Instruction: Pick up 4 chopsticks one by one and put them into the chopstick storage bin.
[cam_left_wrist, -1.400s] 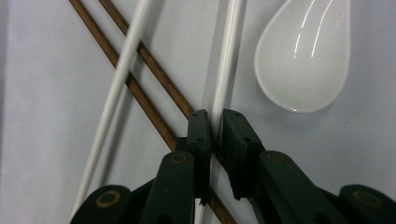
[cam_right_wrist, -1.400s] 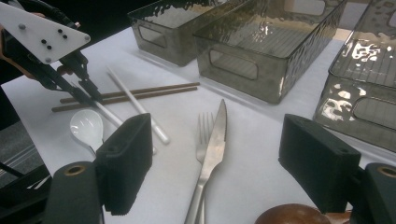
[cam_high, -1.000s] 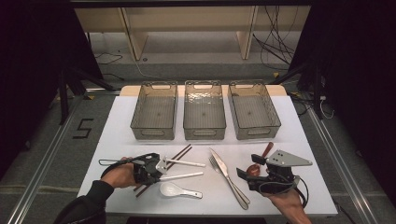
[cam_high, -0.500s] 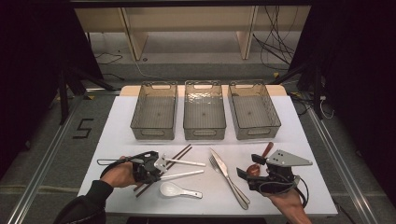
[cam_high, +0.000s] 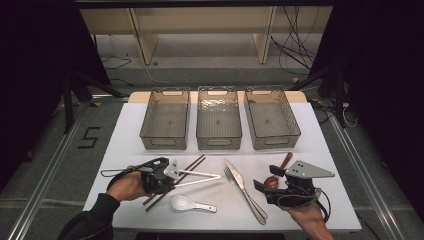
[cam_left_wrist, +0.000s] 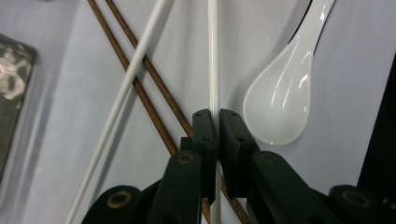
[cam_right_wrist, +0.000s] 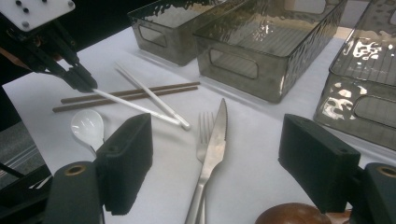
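Note:
My left gripper (cam_left_wrist: 218, 116) is shut on a white chopstick (cam_left_wrist: 213, 70) near its end; in the high view this gripper (cam_high: 174, 183) sits at the front left and the chopstick (cam_high: 197, 181) points right. A second white chopstick (cam_left_wrist: 126, 88) crosses two brown chopsticks (cam_left_wrist: 140, 88). To the right of the jaws lies a white ceramic spoon (cam_left_wrist: 280, 102). My right gripper (cam_right_wrist: 222, 149) stands open with nothing held, hovering near a knife (cam_right_wrist: 215, 144) and a fork (cam_right_wrist: 204, 126); it rests at the front right (cam_high: 261, 186) in the high view.
Three clear grey bins (cam_high: 166, 120) (cam_high: 218, 119) (cam_high: 271, 119) stand in a row at the back of the white table (cam_high: 325, 165). A brown wooden spoon (cam_high: 281, 166) lies beside the right gripper. The table's front edge is close to both hands.
The far end of the held white chopstick has swung closer to the other white chopstick's tip. The left hand has barely shifted and the right gripper has stayed still.

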